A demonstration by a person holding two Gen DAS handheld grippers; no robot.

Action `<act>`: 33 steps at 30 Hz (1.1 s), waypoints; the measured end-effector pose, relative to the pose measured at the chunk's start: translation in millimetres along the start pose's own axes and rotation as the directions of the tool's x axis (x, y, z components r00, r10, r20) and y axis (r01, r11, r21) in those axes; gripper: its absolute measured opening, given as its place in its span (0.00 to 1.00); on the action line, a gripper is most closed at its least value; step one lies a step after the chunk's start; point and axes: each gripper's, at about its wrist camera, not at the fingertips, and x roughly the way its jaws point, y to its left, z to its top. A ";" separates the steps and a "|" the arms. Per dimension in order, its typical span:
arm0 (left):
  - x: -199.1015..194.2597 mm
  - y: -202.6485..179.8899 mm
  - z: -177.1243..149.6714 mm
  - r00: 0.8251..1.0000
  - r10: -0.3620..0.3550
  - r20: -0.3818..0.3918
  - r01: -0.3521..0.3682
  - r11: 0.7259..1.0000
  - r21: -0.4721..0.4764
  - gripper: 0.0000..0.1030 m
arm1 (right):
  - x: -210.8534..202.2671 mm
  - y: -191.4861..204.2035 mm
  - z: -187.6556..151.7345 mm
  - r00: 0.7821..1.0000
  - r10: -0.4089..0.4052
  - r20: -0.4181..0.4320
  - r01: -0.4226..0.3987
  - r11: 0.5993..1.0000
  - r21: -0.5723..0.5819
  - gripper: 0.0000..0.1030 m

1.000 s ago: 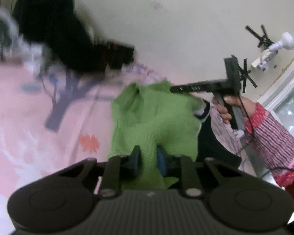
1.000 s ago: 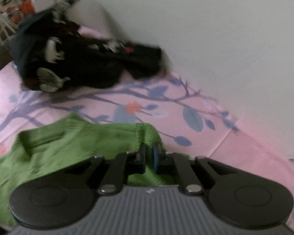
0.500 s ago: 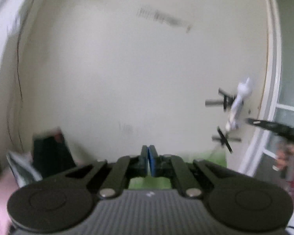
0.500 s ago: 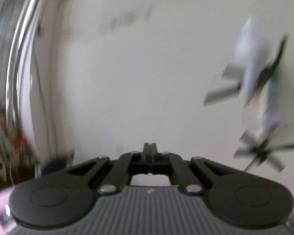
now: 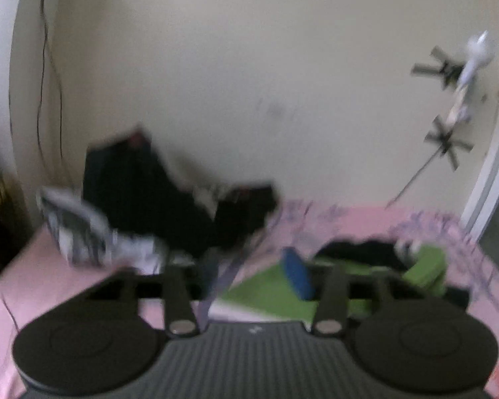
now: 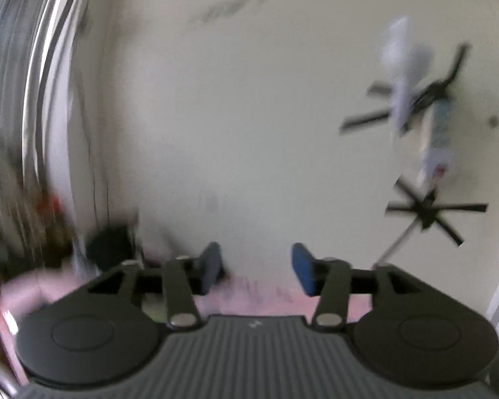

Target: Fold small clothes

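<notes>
In the blurred left wrist view a green knitted garment [image 5: 272, 294] lies on the pink bedsheet [image 5: 50, 276], just below and ahead of my left gripper [image 5: 252, 272], which is open and empty above it. A dark garment [image 5: 359, 249] lies on the green one's far side. My right gripper [image 6: 254, 267] is open and empty, raised and facing the cream wall [image 6: 249, 116]; the green garment does not show there.
A pile of black and white clothes [image 5: 156, 206] sits at the back left of the bed against the wall. A white device [image 5: 465, 76] is taped to the wall on the right, also in the right wrist view [image 6: 415, 106]. A door frame [image 5: 495, 173] stands far right.
Both grippers held the green garment a second ago, lifted it, and have now opened. The garment lies on the bed and both grippers are raised above it.
</notes>
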 end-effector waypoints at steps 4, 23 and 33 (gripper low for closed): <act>45.8 32.4 -24.7 0.993 0.019 -0.120 -0.022 1.000 -0.021 0.63 | 43.3 67.6 -36.4 0.983 0.052 -0.176 -0.105 0.946 -0.307 0.57; 66.9 15.2 -7.5 0.986 -0.166 -0.024 0.165 0.986 -0.031 0.07 | 67.7 84.1 -6.4 0.970 -0.245 -0.006 0.204 0.820 -0.534 0.00; -151.5 -50.1 73.6 0.820 -0.146 0.553 0.129 0.989 0.070 0.07 | -125.8 71.4 126.4 0.855 -0.271 0.443 0.401 0.886 -0.233 0.00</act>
